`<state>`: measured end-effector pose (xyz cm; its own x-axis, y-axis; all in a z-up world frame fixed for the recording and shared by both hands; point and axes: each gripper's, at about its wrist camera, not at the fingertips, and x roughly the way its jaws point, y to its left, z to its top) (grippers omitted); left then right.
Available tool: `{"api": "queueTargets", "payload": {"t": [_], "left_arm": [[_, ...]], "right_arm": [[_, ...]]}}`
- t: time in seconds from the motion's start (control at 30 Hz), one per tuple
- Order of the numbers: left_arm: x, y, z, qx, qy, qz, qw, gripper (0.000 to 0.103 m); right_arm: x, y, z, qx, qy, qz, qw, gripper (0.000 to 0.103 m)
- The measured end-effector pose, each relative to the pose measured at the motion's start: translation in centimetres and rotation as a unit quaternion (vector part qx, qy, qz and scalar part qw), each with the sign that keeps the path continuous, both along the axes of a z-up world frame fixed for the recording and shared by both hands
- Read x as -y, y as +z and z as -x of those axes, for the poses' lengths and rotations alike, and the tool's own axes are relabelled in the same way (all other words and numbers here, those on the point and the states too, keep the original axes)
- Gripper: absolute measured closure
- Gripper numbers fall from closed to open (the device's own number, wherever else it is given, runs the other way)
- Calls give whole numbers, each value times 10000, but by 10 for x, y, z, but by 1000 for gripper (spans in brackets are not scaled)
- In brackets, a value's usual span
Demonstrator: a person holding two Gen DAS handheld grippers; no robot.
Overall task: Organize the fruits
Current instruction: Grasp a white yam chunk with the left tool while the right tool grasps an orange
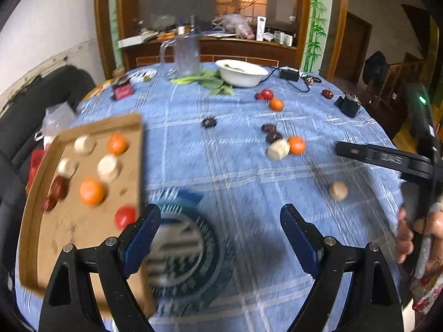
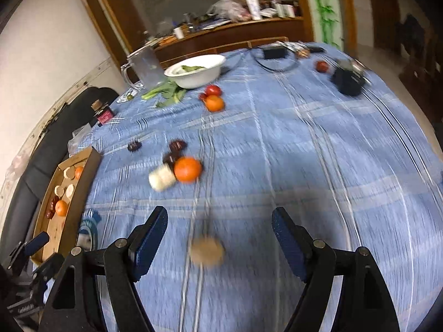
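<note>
- Your right gripper (image 2: 219, 244) is spread wide and holds nothing; a blurred tan fruit (image 2: 207, 251) lies on the tablecloth (image 2: 318, 166) between its fingers.
- Your left gripper (image 1: 220, 239) is likewise released, beside the cardboard tray (image 1: 69, 221).
- The tray holds 2 oranges, pale and red fruits.
- More fruit lies scattered farther out.

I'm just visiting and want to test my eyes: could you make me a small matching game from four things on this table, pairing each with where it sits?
Things:
1. white bowl
2. tan round piece
3. cardboard tray
4. black pouch

Places:
a. between the right claw's open fingers
b. far right side of the table
c. left edge, holding fruit
d. far side, beside leafy greens

Pairs: 1-d, 2-a, 3-c, 4-b
</note>
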<state>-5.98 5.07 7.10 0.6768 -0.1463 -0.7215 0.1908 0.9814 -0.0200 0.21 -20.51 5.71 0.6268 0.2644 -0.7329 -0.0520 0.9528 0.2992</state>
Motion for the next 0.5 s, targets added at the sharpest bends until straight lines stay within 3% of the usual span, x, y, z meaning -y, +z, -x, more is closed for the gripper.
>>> {"api": "queueTargets", "payload": {"t": [0.13,0.43,0.47,0.5], "left_arm": [[14,-7,-31,-173,-240,184,9994,17],[25,-27,-63,-464,-334,305,9979,21],[26,-28,-64,-471,-339,315,9978,21],[27,-29,-66,-471,-344,322,9978,21]], "right_arm": [[-13,-11,-39,-194,211,-234,9993,43],[-29,-33,-64,-371,400,-389,9978,43],[-30,-37,-65,-431,434,-405,9973,47],[-28,-36,-64,-403,437,-478,9971,57]]}}
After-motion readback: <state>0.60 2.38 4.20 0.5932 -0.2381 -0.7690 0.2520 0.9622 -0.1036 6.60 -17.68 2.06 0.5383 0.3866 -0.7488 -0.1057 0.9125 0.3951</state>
